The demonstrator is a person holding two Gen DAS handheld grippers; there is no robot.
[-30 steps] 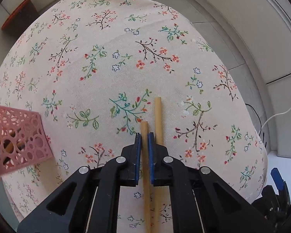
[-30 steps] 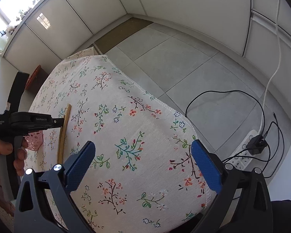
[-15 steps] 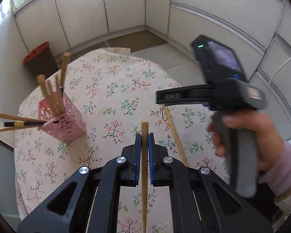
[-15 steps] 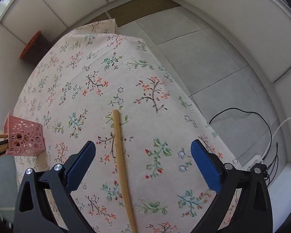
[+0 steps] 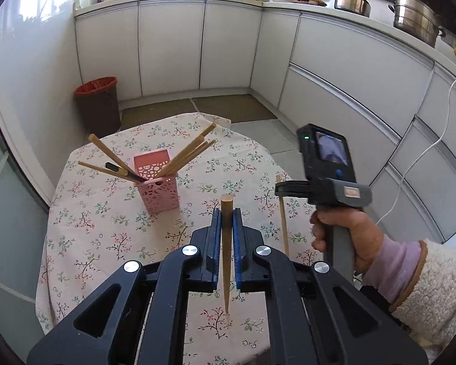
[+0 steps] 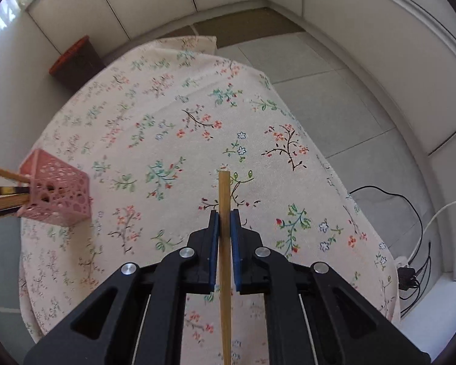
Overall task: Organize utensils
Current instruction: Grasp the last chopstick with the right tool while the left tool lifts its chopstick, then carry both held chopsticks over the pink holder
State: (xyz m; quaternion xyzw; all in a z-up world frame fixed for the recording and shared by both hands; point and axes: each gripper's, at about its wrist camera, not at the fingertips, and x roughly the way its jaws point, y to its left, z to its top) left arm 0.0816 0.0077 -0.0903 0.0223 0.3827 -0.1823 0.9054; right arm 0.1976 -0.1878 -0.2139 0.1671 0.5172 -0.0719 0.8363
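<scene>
My left gripper (image 5: 227, 214) is shut on a wooden chopstick (image 5: 227, 243), held above the floral tablecloth (image 5: 106, 237) with its blunt end pointing away. Ahead and to the left stands a pink perforated holder (image 5: 159, 185) with several chopsticks leaning out of it. At the right of the left wrist view a person's hand (image 5: 340, 231) holds my right gripper (image 5: 279, 189), shut on a second chopstick (image 5: 284, 222). In the right wrist view, my right gripper (image 6: 224, 217) has its blue pads clamped on that chopstick (image 6: 224, 188). There the holder (image 6: 57, 194) sits far left.
A brown bin with a red rim (image 5: 98, 103) stands on the floor beyond the round table. White cabinets line the walls, with pots (image 5: 416, 18) on the counter. Black cables and a power strip (image 6: 405, 273) lie on the floor past the table's right edge.
My right gripper went from wide open over the chopstick lying on the cloth to shut on it. My left gripper rose and tipped up with its chopstick, bringing the holder and kitchen into view.
</scene>
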